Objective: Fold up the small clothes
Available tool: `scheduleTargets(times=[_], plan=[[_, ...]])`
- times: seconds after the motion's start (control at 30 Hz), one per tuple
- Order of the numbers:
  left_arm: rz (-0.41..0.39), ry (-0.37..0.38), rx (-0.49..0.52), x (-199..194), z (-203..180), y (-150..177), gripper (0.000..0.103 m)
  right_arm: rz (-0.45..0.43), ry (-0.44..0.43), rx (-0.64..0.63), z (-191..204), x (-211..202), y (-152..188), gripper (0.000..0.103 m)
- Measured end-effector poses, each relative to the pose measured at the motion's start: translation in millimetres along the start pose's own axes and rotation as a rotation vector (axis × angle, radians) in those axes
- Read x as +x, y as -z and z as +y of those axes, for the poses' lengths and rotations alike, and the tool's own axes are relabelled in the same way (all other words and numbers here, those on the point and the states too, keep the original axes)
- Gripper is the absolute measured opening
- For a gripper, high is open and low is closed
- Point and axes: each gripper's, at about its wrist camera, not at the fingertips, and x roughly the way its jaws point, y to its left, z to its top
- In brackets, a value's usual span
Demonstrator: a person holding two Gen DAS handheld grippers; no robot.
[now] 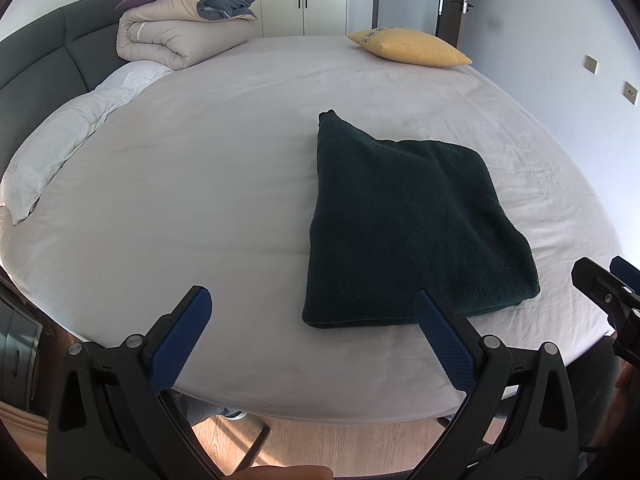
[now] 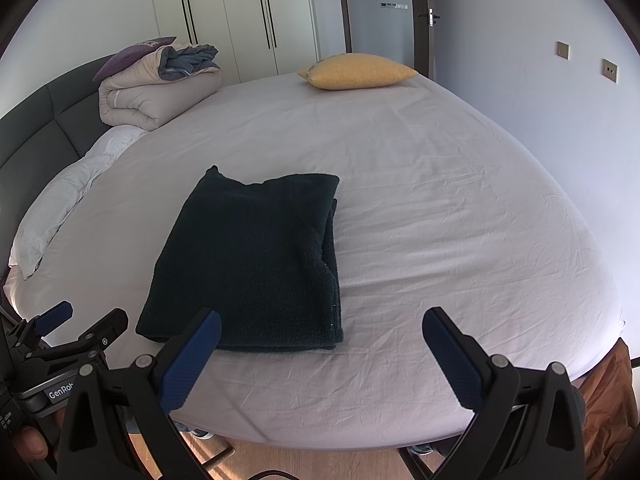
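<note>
Folded dark green garment (image 2: 256, 264) lies centre-left on bed sheet (image 2: 440, 220); right gripper (image 2: 320, 328) spread wide, empty, lower frame.

You have one dark green knitted garment (image 1: 408, 224) in front of you, most likely a sweater, with a fuzzy, looped texture. It is already folded into a compact, roughly rectangular bundle and lies flat on the pale sheet of the bed (image 1: 224, 168), near the edge closest to you. From the right wrist view you can see the stacked layers (image 2: 330, 240) along its right side, where the fold edges sit one over another and do not line up perfectly. One far corner pokes out as a small point (image 1: 327, 114) beyond the otherwise straight far edge. The near edge (image 2: 280, 346) is thick and rounded. Nothing touches it.
</note>
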Motion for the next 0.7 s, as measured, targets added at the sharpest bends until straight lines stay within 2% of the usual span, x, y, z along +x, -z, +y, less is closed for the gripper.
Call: scheduleTargets(times=[0.7], plan=[[0.006, 0.011, 0.000, 1.7, 6.1, 2.9, 0.103, 0.008, -0.004, 0.002, 3.1, 0.4, 5.4, 0.103]])
